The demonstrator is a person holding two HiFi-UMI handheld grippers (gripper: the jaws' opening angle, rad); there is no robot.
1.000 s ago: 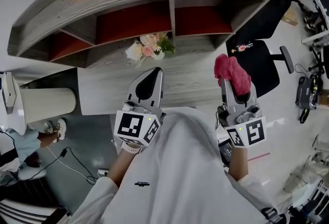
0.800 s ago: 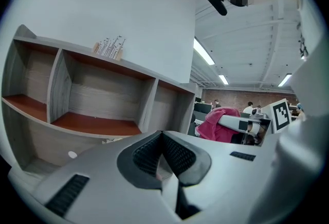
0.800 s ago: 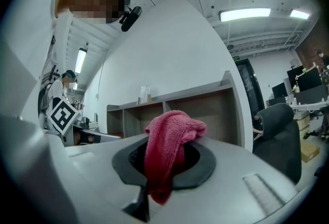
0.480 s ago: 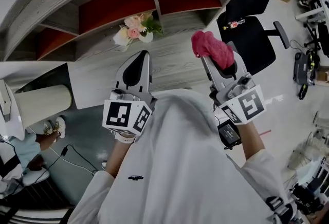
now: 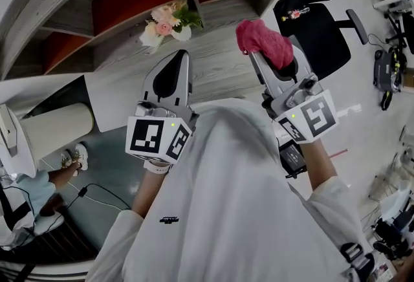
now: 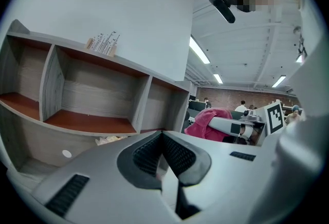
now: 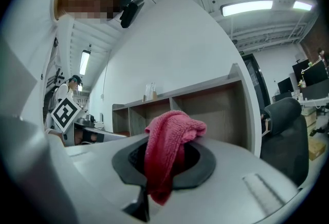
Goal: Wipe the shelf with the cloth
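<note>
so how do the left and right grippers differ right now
The right gripper has its fingers shut on the pink cloth; the left gripper has its fingers shut on nothing. The left gripper points near the flowers, the right gripper nearer the right end of the shelf, by the black chair. Both aim at the shelf.

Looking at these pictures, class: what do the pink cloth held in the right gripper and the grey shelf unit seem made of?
Pink cloth: likely terry or microfibre, matt; nubbly pile, limp folds.
Grey shelf unit: probably laminated board, matt; grey wood-grain streaks, with reddish-brown compartment floors.
</note>
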